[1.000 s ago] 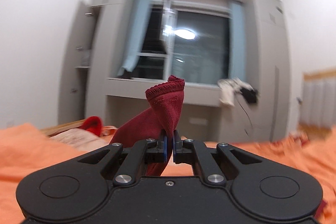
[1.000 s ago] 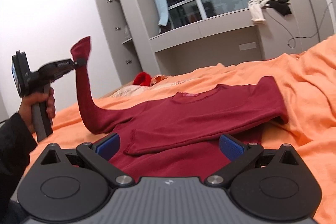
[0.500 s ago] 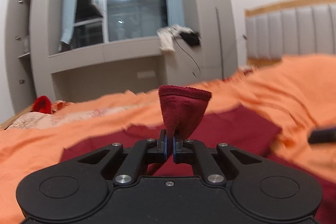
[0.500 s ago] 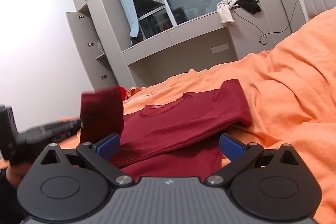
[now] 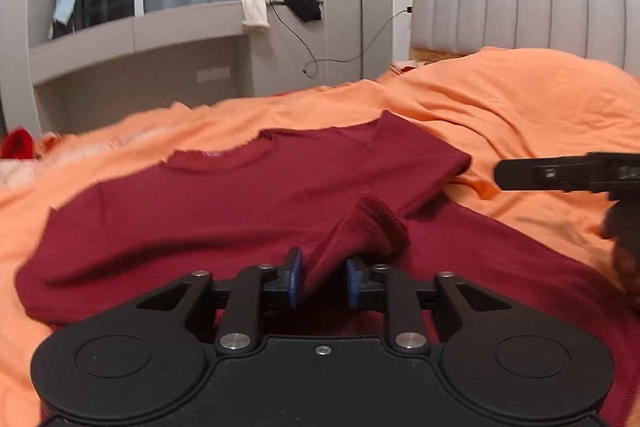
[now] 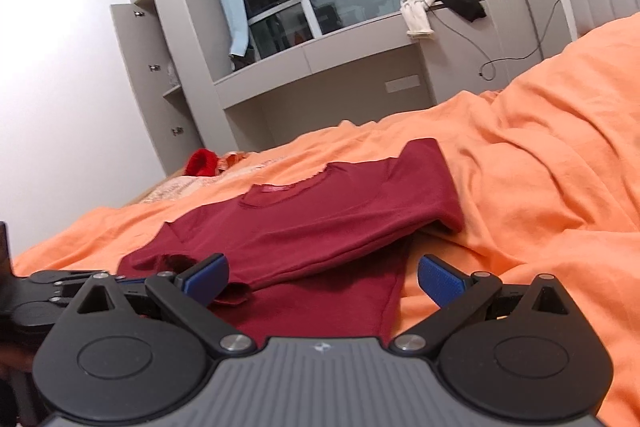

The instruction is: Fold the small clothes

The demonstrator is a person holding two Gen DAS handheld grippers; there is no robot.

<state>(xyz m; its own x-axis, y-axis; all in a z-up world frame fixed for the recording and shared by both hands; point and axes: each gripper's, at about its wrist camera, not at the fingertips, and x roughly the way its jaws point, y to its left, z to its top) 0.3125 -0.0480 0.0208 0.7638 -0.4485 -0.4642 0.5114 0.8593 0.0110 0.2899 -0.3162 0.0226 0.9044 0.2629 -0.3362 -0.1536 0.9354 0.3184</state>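
On rumpled orange bedding (image 5: 500, 107), knit maroon shirt (image 5: 240, 195) lies folded.

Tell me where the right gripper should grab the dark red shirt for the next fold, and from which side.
Grip the shirt at its near bottom hem, coming in low from the near side: that edge lies flat and free on the orange cover, just ahead of the open right gripper.

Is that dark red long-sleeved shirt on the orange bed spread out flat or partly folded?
Partly folded. The dark red knit shirt has one sleeve cuff laid across its body, between the left hand-held gripper's just-opened jaws.
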